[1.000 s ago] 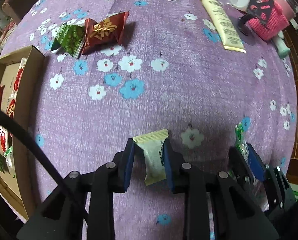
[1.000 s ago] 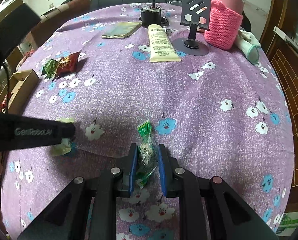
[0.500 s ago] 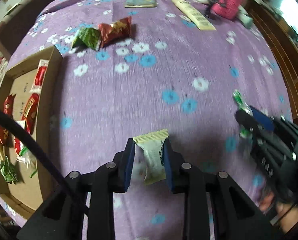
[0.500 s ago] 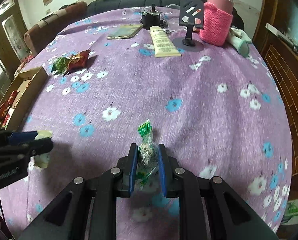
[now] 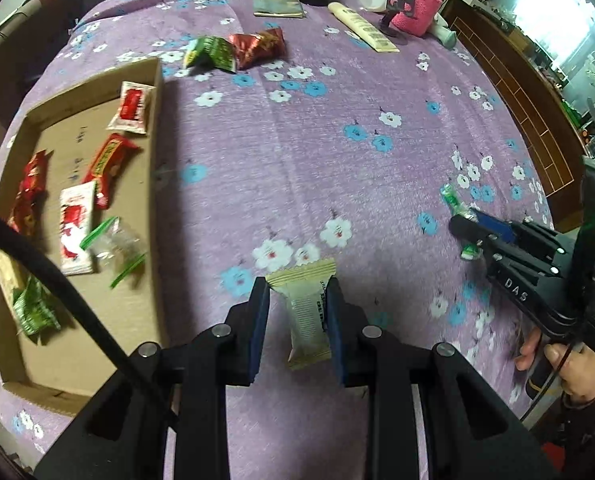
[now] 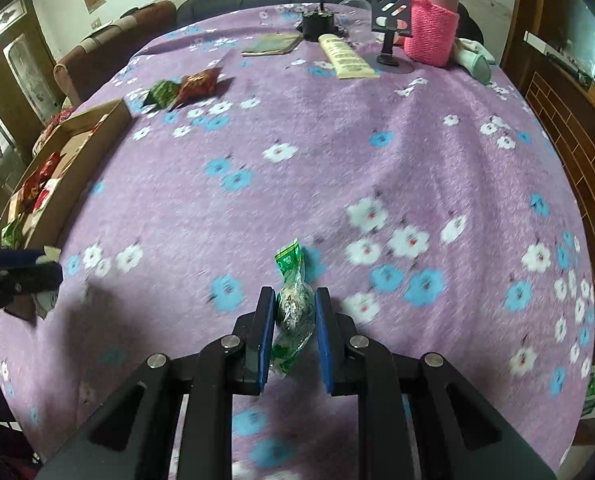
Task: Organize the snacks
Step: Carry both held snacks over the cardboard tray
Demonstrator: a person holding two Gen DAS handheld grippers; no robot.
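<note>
My left gripper [image 5: 297, 300] is shut on a pale green snack bar [image 5: 307, 312] and holds it above the purple flowered cloth, just right of the cardboard box [image 5: 153, 184]. The box holds several red, white and green snack packets [image 5: 109, 164]. My right gripper [image 6: 295, 312] is shut on a green-ended clear candy packet [image 6: 293, 300], also lifted off the cloth; it shows at the right of the left wrist view [image 5: 463, 226]. A green packet [image 5: 209, 52] and a red packet [image 5: 259, 46] lie on the cloth beyond the box.
At the far end stand a pink knitted bottle [image 6: 431, 28], a black phone stand [image 6: 389, 28], a cream tube [image 6: 347, 58], a flat booklet [image 6: 271, 44] and a small black device [image 6: 317, 24]. A sofa [image 6: 109, 56] lies beyond the table; wooden panels [image 6: 569, 128] are at right.
Both grippers have lifted with their snacks and drawn back from the cloth. The left one has moved left, so the box now fills its left side.
</note>
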